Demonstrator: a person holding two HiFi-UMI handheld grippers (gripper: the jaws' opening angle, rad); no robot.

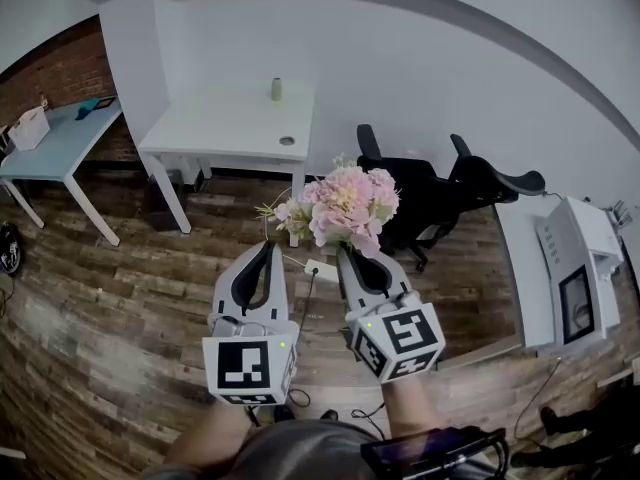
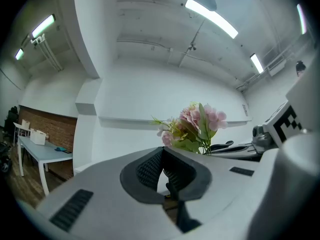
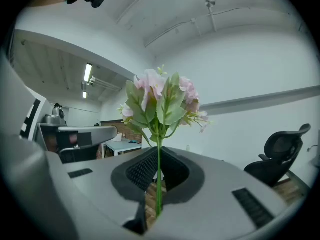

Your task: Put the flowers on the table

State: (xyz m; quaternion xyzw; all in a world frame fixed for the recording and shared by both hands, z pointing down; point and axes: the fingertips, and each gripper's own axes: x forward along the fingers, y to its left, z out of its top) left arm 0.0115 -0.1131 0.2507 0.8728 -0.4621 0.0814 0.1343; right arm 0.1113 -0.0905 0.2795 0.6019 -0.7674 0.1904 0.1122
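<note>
Over wood floor (image 1: 100,298), right gripper (image 1: 347,253) holds flowers (image 1: 345,203) upright.

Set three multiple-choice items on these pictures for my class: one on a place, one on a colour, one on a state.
1. The small cup stands on:
A the white table
B a shelf
C a stool

2. The flowers are mostly:
A red
B pink
C blue

3. The right gripper has its fingers:
A wide apart and empty
B shut on the cup
C shut on the flower stem

Key:
1 A, the head view shows the cup on the tabletop.
2 B, the blossoms show pale pink in every view.
3 C, the right gripper view shows the green stem pinched between the fingers.
</note>
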